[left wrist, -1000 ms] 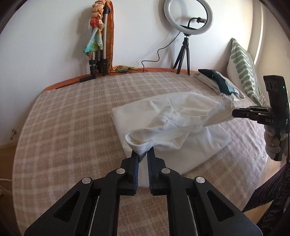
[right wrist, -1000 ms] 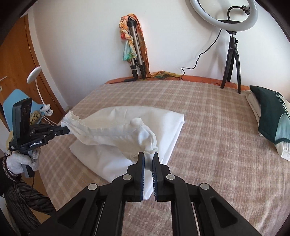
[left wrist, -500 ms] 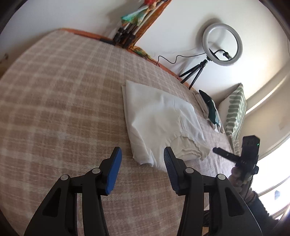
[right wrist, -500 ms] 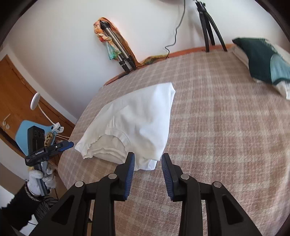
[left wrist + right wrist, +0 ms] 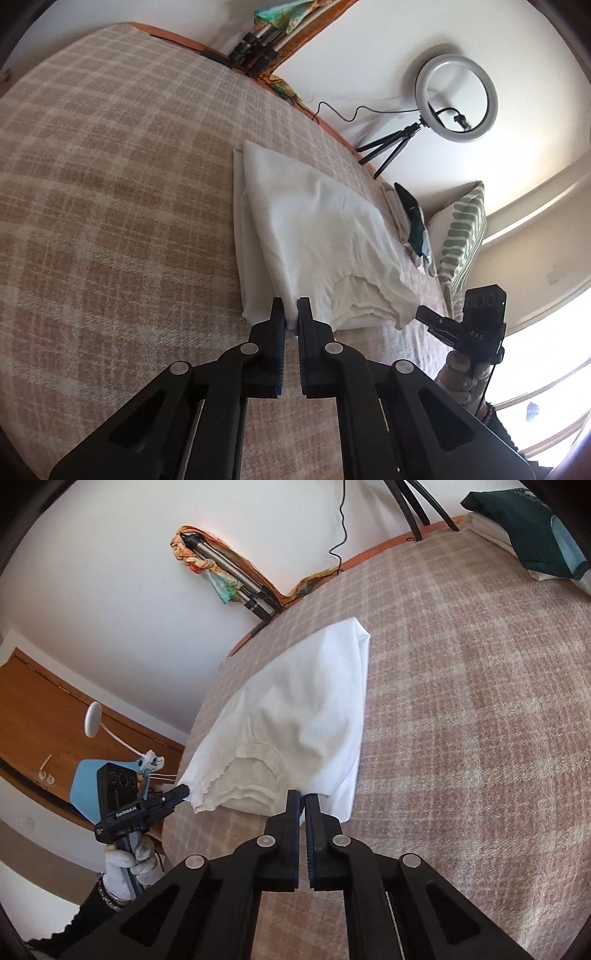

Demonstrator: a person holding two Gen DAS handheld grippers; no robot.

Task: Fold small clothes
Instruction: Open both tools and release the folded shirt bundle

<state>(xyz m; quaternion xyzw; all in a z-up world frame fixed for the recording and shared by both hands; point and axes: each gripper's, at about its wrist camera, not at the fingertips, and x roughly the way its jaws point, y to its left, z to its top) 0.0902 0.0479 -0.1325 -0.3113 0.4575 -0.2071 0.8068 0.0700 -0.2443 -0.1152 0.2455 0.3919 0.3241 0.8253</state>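
Observation:
A folded white garment point(image 5: 314, 236) lies on the checked bedspread point(image 5: 110, 206). My left gripper point(image 5: 291, 314) is shut on its near corner. In the same view my right gripper point(image 5: 419, 314) pinches the other near corner. In the right wrist view my right gripper point(image 5: 305, 803) is shut on the near edge of the white garment point(image 5: 306, 716). My left gripper point(image 5: 184, 788) grips the frilled corner at the left. The garment's collar faces me.
A ring light on a tripod point(image 5: 454, 99) and a tripod draped with a scarf point(image 5: 221, 576) stand by the wall. Folded clothes with a dark green top point(image 5: 532, 528) and a striped pillow point(image 5: 461, 236) lie at the bed's far side. A lamp point(image 5: 92, 720) stands beside the bed.
One second ago both grippers held the garment lifted. Half a second ago both were open with the garment lying folded. Now both have shut on its near corners.

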